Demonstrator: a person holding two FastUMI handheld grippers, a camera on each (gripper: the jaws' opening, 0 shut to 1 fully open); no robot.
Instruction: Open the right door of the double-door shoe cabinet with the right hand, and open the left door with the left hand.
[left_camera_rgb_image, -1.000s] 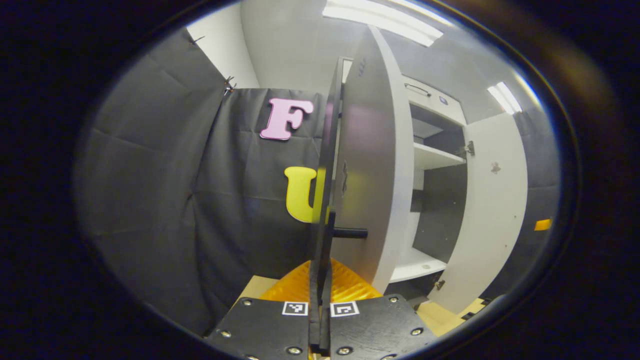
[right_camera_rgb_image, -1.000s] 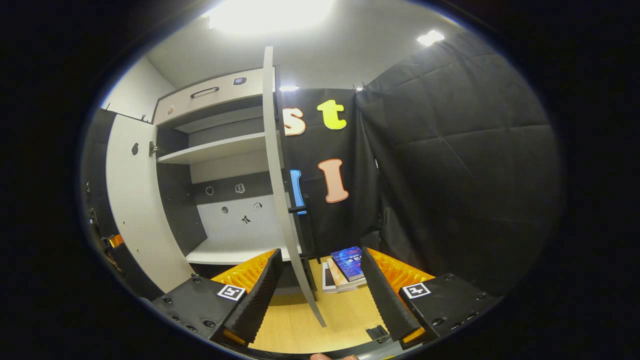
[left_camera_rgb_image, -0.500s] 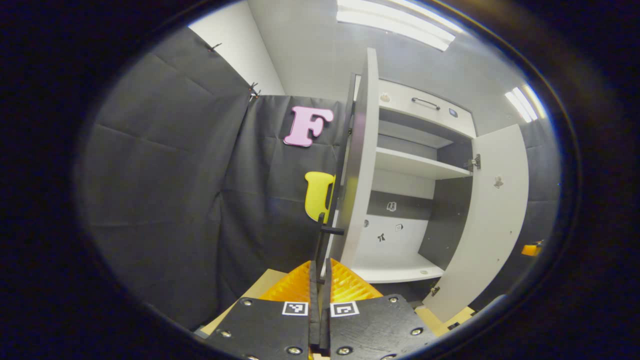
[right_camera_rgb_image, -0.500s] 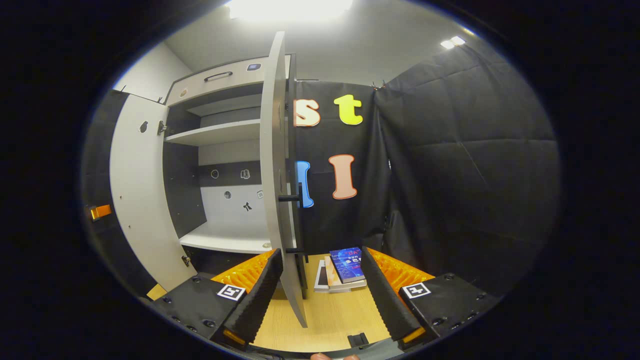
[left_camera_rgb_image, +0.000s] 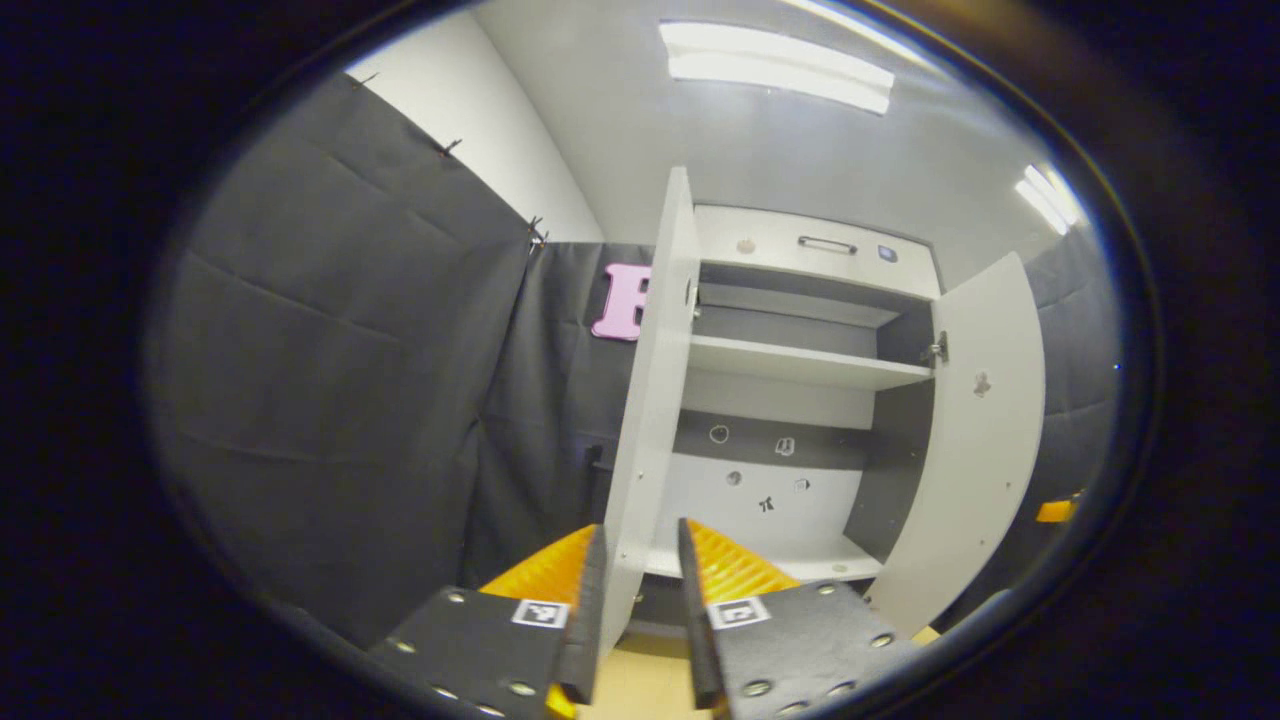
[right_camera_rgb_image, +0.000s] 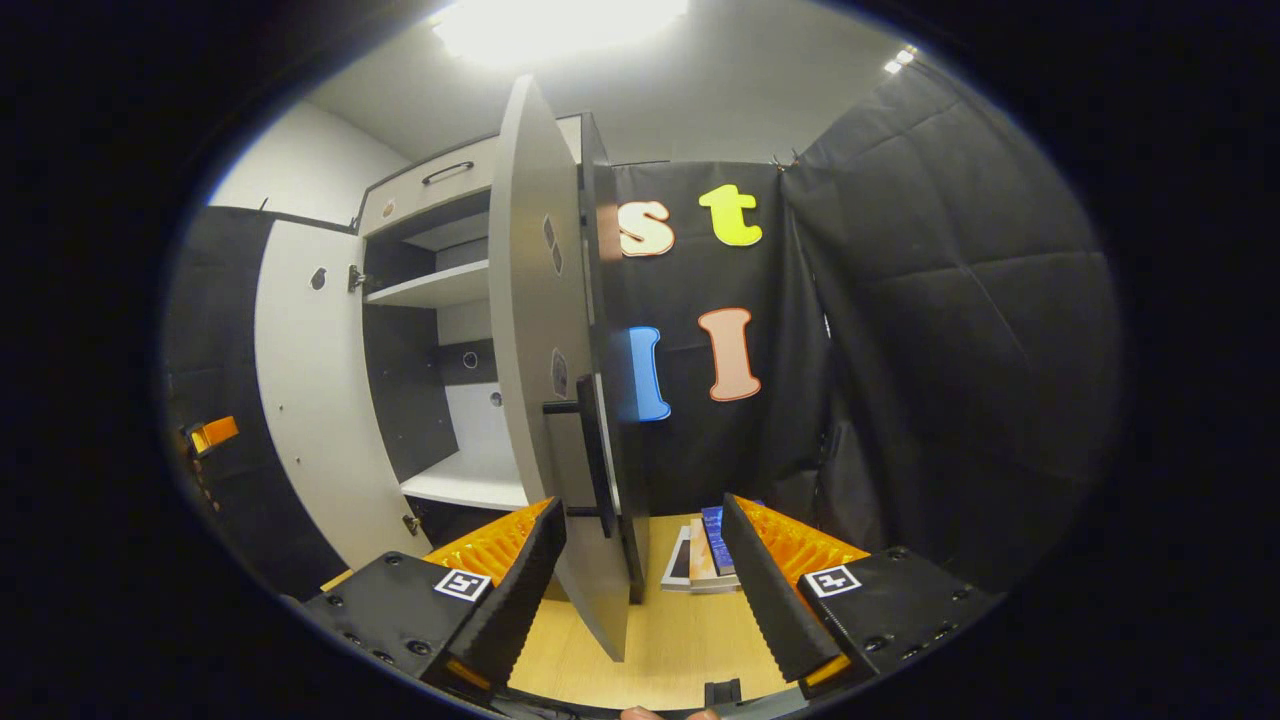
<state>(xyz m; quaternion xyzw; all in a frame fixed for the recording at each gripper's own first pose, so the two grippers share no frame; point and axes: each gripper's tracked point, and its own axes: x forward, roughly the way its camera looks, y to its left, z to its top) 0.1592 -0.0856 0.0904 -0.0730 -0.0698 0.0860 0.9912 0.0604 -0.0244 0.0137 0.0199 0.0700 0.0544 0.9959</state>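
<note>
Standing open, both doors of the shoe cabinet flank its shelves; left door edge sits between the left gripper's released jaws, right door between the right gripper's parted jaws, untouched.

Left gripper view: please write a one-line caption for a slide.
Open left tool straddling the left door edge of the shoe cabinet, right door also open.

A small stack of flat books, the top one with a blue cover, lies on the pale wooden floor close to the foot of the black quilted cloth wall. Long white ceiling light panels glow overhead. A small orange object, perhaps a tag, sits at the far left edge.
</note>
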